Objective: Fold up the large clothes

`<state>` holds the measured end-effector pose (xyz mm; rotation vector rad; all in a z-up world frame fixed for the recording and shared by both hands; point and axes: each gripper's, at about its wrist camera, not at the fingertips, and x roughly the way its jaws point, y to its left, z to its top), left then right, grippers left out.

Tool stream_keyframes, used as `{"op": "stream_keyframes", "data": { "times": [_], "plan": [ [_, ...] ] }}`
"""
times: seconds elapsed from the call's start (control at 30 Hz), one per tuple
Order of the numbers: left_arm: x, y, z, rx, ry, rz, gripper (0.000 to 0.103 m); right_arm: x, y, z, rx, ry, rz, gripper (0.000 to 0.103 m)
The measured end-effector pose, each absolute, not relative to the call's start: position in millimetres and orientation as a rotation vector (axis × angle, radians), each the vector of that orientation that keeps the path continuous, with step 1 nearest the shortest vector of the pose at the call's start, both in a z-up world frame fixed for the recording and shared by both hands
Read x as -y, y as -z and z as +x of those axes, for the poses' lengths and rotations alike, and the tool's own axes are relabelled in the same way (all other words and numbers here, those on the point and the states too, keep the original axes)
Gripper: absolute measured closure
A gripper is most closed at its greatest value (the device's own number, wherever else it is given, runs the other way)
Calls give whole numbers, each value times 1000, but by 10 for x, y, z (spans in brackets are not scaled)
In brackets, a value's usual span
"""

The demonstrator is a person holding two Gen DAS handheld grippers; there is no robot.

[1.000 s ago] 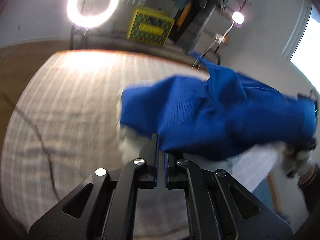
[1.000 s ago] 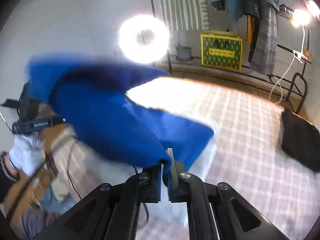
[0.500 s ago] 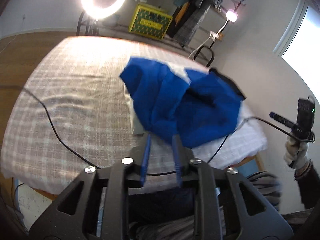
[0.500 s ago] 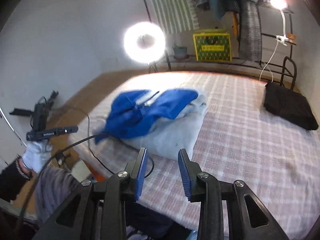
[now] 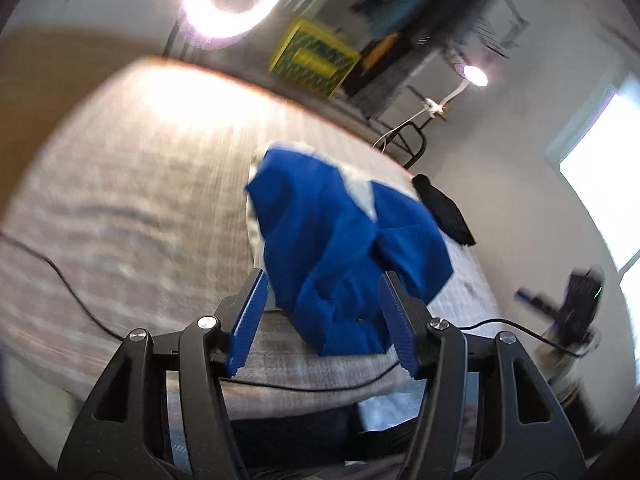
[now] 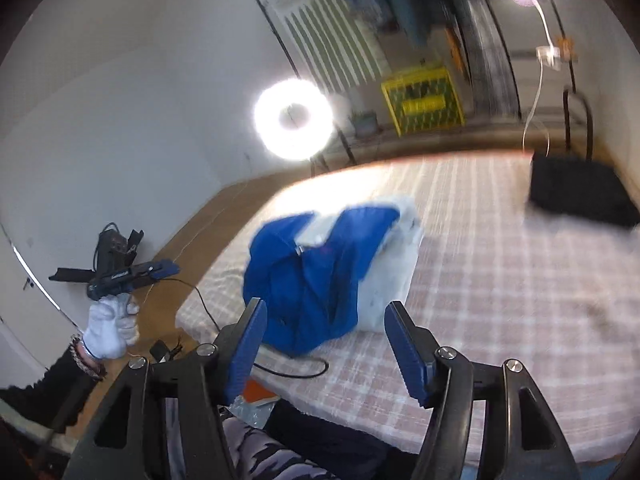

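Crumpled blue fabric garment [image 5: 344,256], frame centre, atop white folded cloth [image 6: 394,276] on checked bedspread [image 6: 500,280]. Left gripper [image 5: 320,312] and right gripper [image 6: 326,344]: jaws just opened, spread, pinching nothing.

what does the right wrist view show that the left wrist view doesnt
Only the right wrist view shows the white-gloved hand holding the left gripper off the bed's edge, and a striped cloth hanging on the wall. Only the left wrist view shows a bright window and the right gripper, blurred at its edge. Both show the blue garment lying crumpled on a white folded piece on the checked bed, a black garment, the ring light and a yellow crate. Each gripper's jaws have just been opening, with nothing gripped.
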<state>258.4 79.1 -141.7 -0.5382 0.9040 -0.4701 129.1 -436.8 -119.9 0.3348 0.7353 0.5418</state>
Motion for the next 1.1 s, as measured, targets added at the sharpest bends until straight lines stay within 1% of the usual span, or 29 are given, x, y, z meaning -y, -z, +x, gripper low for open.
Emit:
{"op": "stream_keyframes", "data": {
  "times": [0.13,0.23,0.37,0.4,0.43,0.47,0.53,0.57,0.63,0.67,0.7,0.77,0.9,1.0,1.1],
  "plan": [
    [-862,2021,2946,-985,448,-767,44,4128,1780,1651,-840,-555,430,38],
    [-910,2367,3148,-1016,446,-929,44,3938,2157,1911,-906,-573,480,38],
    [-939,2543,3307,-990,465,-1053,44,3827,2482,2136,-940,-580,574,38],
    [-928,2541,3334,-981,478,-1059,50,3819,2540,2178,-941,-584,604,38],
    [-898,2529,3371,-981,493,-1053,61,3811,2586,2218,-941,-589,631,38],
    [-845,2495,3404,-986,504,-1039,66,3803,2614,2249,-939,-590,652,38],
    [-753,2446,3445,-996,515,-998,83,3783,2631,2293,-929,-602,677,38],
    [-702,2414,3457,-999,526,-974,87,3765,2629,2299,-926,-603,677,38],
    [-620,2347,3442,-996,521,-917,95,3725,2605,2312,-923,-601,658,47],
    [-595,2325,3447,-994,519,-902,97,3693,2595,2317,-928,-607,642,61],
    [-574,2286,3424,-989,514,-889,98,3672,2589,2330,-934,-616,632,79],
    [-554,2214,3351,-974,503,-882,101,3585,2559,2333,-931,-633,573,101],
    [-502,1948,3149,-936,503,-826,103,3570,2271,2276,-877,-632,464,103],
    [-482,1781,2981,-934,515,-790,103,3712,2021,2218,-836,-649,483,103],
    [-445,1871,2880,-968,510,-768,103,3937,1872,2131,-789,-668,535,103]
  ]
}}
